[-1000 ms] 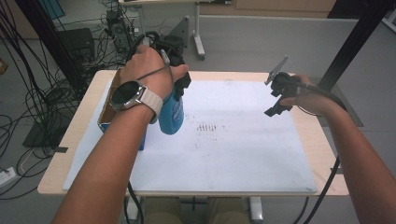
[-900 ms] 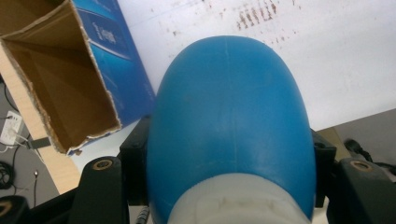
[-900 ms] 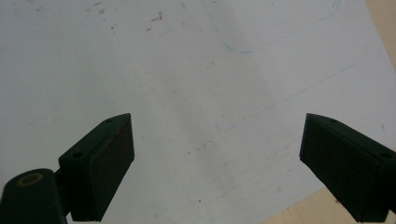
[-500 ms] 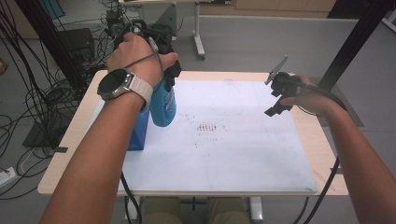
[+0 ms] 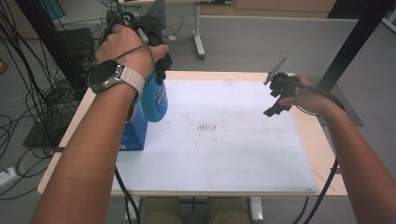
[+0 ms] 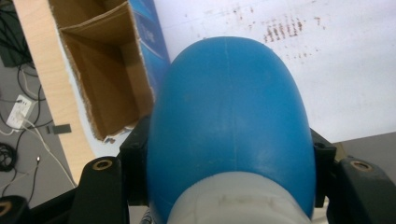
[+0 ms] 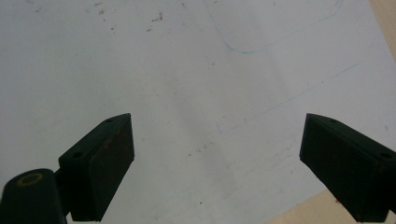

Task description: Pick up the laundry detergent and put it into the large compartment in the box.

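On the desk (image 5: 322, 154) lies a large white sheet (image 5: 233, 154) that covers nearly the whole top, so the light wood shows only along the edges. Near the middle of the sheet there is a small patch of dark brown marks (image 5: 208, 127), and in the right gripper view faint blue lines are drawn on the sheet. At the left edge of the desk stands an open cardboard box (image 6: 100, 74) with a blue outside, and its inside is bare brown cardboard. Behind the desk the floor is grey, many black cables (image 5: 28, 102) hang and lie at the left side, and the leg of another table (image 5: 198, 32) stands at the back.

The left gripper (image 5: 156, 56) is pinching the blue spray bottle (image 5: 154, 100) near its upper part, one jaw on each side. The bottle hangs above the left part of the sheet, just beside the box and nearer the far edge. The right gripper (image 5: 275, 100) is spread wide with nothing between the jaws, above the right part of the sheet.

Compared with one second ago, the left hand with the bottle has gone up and toward the far left corner, so the bottle is now more over the box side. The right gripper has kept its place
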The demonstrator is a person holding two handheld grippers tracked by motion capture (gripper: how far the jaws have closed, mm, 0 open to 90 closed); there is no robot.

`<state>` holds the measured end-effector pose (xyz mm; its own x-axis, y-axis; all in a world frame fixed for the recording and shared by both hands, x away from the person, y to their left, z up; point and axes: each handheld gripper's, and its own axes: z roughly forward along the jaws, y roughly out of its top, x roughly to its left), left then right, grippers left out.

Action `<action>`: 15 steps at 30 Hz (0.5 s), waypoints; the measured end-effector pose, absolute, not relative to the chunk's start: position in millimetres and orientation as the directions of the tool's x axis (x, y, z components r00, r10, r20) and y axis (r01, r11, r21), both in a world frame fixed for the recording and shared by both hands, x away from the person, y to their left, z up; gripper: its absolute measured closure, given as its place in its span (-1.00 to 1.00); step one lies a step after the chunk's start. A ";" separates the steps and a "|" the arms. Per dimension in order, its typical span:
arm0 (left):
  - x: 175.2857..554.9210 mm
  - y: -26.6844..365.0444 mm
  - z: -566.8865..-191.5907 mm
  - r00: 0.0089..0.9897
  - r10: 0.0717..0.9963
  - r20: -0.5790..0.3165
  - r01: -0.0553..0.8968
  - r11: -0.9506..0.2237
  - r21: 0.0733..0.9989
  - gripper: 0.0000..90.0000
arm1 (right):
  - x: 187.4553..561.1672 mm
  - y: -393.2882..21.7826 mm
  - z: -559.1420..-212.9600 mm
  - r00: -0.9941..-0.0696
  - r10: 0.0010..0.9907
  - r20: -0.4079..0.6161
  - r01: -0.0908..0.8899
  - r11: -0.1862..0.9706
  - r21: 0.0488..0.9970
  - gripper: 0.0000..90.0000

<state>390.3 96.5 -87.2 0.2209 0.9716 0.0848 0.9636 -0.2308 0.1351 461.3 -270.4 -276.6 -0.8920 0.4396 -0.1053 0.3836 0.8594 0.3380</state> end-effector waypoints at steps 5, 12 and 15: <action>393.1 104.8 -83.6 0.202 0.976 0.080 0.966 -0.212 0.145 -0.15 | 462.0 -270.3 -276.8 -0.891 0.441 -0.105 0.387 0.860 0.334 -0.78; 396.1 113.9 -78.3 0.188 0.978 0.093 0.968 -0.201 0.150 -0.15 | 463.2 -270.1 -280.4 -0.891 0.444 -0.098 0.392 0.859 0.329 -0.78; 397.8 118.1 -75.6 0.181 0.980 0.086 0.969 -0.193 0.156 -0.15 | 464.3 -270.3 -282.3 -0.891 0.445 -0.095 0.394 0.859 0.326 -0.78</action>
<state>397.8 118.1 -75.6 0.1809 0.9797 0.0860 0.9689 -0.1926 0.1556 464.3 -270.3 -282.3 -0.8906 0.4448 -0.0949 0.3943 0.8591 0.3264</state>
